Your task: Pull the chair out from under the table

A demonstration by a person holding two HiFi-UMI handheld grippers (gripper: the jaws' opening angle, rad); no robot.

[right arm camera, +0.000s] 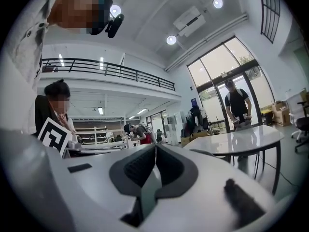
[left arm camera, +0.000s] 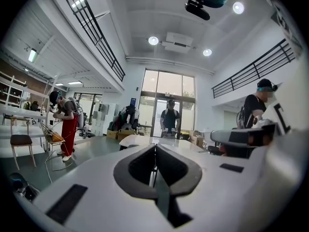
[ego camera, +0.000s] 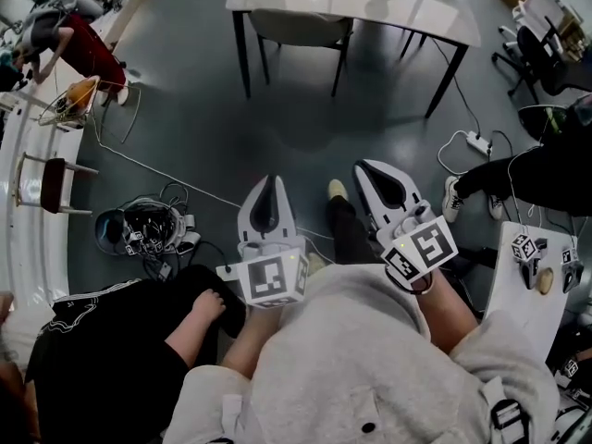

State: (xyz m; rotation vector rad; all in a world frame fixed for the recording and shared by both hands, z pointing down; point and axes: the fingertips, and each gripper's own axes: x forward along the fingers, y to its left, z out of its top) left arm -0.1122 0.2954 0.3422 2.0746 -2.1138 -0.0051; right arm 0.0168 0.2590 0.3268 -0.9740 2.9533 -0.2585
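Note:
At the top of the head view stands a white-topped table [ego camera: 370, 3] on black legs. A pale chair [ego camera: 302, 28] with black legs is tucked under its near-left side. My left gripper [ego camera: 267, 179] and right gripper [ego camera: 363, 166] are held side by side over the grey floor, well short of the chair, pointing toward it. Both are shut with nothing between the fingers. In the left gripper view the left gripper [left arm camera: 155, 146] faces the table [left arm camera: 140, 140] ahead. The right gripper [right arm camera: 155, 145] has the table [right arm camera: 241, 137] to its right.
Cables and a power strip [ego camera: 476, 141] lie on the floor right of the table. A heap of gear [ego camera: 139, 228] and a small wooden chair [ego camera: 51, 185] sit at left. A person in black [ego camera: 111, 350] crouches beside me; another person's legs [ego camera: 518, 174] reach in from the right.

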